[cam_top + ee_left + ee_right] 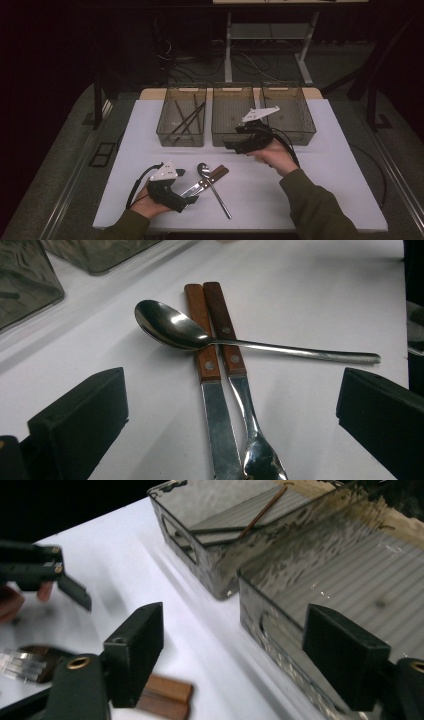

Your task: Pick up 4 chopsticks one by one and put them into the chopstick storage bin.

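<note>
A steel spoon (212, 184) lies across two wooden-handled utensils (214, 176) on the white table (325, 165), near its front. In the left gripper view the spoon (175, 331) crosses the brown handles (216, 335), and the blades run toward me. My left gripper (186, 187) rests just left of this cutlery, its jaws (235, 392) open and empty on either side of it. My right gripper (229, 146) hovers by the front wall of the middle bin (231, 112). Its jaws (240, 655) stand open with nothing between them.
Three clear bins stand in a row at the back. The left bin (181, 119) holds several dark sticks. The middle bin (325, 575) and right bin (289, 112) look bare inside. Table edges lie close on all sides.
</note>
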The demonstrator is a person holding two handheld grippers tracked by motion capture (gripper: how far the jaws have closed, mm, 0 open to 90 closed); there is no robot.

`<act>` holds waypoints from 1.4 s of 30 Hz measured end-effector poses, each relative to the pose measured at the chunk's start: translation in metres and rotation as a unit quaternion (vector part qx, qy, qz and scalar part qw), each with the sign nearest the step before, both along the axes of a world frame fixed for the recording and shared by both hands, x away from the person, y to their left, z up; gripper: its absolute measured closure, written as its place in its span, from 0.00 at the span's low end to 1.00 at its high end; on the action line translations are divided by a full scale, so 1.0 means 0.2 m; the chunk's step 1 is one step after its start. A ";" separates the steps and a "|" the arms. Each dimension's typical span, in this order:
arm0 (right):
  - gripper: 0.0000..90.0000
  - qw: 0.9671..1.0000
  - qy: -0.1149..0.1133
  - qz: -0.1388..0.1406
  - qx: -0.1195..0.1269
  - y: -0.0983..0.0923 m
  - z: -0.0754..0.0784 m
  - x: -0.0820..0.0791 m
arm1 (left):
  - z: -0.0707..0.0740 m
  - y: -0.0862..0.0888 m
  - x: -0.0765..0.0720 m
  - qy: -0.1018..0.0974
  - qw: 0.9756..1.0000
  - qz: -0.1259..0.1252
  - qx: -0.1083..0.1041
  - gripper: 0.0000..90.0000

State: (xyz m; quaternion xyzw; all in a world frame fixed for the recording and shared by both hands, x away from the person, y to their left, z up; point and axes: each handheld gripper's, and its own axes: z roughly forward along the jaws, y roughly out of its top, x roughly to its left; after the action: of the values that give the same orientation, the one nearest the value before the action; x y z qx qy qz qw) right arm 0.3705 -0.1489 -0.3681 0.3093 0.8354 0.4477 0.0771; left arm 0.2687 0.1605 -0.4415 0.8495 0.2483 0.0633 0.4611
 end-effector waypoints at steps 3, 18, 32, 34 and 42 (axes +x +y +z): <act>0.23 1.000 0.005 0.004 0.009 -0.06 -0.01 -0.03 | 0.00 0.00 -0.01 0.001 1.000 0.001 0.002 0.00; 0.15 0.999 0.016 -0.008 0.045 -0.31 -0.11 -0.14 | 0.00 0.00 -0.01 0.001 1.000 0.006 0.002 0.00; 0.13 0.998 0.001 -0.029 0.053 -0.50 -0.14 -0.21 | 0.01 0.01 -0.01 -0.004 1.000 0.004 0.003 0.00; 0.13 0.998 0.003 -0.029 0.048 -0.54 -0.14 -0.21 | 0.01 0.01 -0.01 -0.004 1.000 0.003 0.003 0.00; 0.13 0.999 0.019 -0.034 0.029 -0.65 -0.16 -0.24 | 0.01 0.00 -0.02 -0.004 1.000 0.002 0.005 0.00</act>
State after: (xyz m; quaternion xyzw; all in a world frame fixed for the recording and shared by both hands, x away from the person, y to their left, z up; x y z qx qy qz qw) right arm 0.3217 -0.2785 -0.4010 0.3480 0.8124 0.4631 0.0668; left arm 0.2656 0.1607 -0.4400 0.8513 0.2477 0.0688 0.4574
